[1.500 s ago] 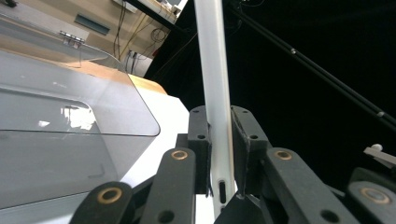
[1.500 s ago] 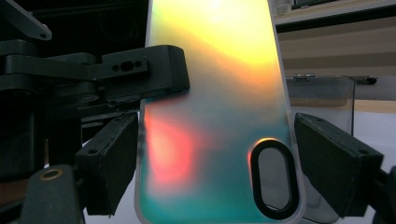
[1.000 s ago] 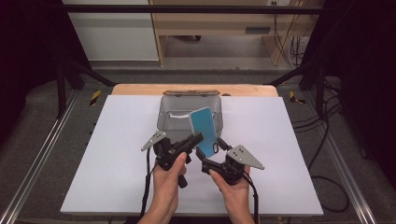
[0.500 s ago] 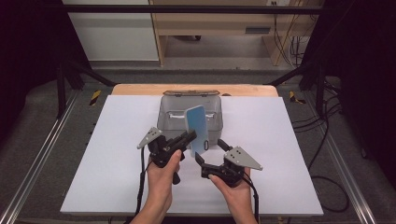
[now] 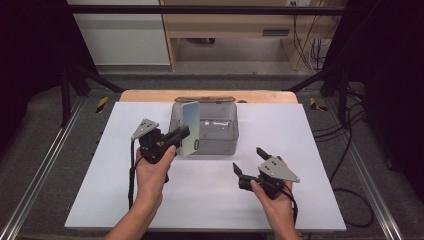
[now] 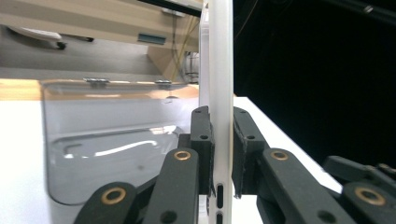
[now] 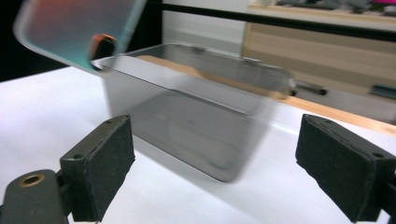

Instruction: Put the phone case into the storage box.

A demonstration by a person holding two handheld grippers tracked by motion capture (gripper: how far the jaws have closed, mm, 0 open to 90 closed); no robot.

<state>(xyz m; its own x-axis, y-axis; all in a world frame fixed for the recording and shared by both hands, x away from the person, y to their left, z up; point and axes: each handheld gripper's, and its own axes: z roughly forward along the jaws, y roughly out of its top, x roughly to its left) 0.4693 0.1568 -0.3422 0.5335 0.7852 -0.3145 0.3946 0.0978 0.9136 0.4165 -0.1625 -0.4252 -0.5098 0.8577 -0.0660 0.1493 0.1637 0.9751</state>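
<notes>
Black jaws of the left gripper are clamped tight on a pale phone case, and it's up off the table, held on edge at the front left corner of the clear plastic box. From the left gripper view, the case stands upright between the pads, which press on both its faces, with the box just behind. Centre stage, that box sits on the white table, towards the far edge. Over on the right, the right gripper hangs low above the table, near the box's front right corner, jaws spread wide after a slight closing, nothing between them.
</notes>
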